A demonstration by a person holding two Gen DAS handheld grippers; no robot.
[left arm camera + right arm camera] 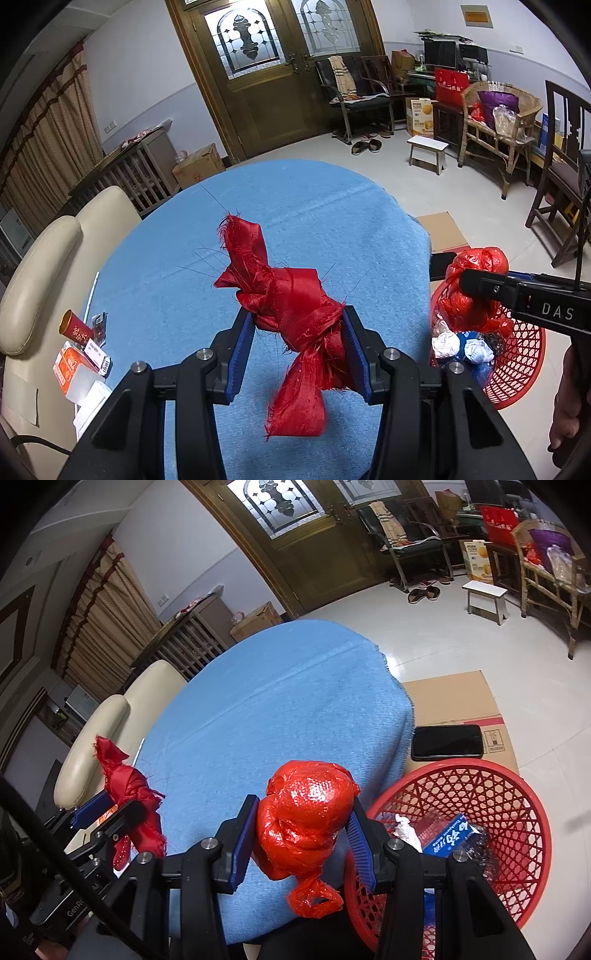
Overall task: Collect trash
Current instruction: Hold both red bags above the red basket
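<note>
With ribbon pinched in left gripper and bag in right gripper, carry over basket, release bag first; clearance probably tight.

The frayed red woven-ribbon knot looks satiny, with loose threads; the crumpled red plastic bag is glossy and wrinkled; the blue cloth-covered tabletop is matt and finely textured; the red plastic lattice basket shines faintly
</note>
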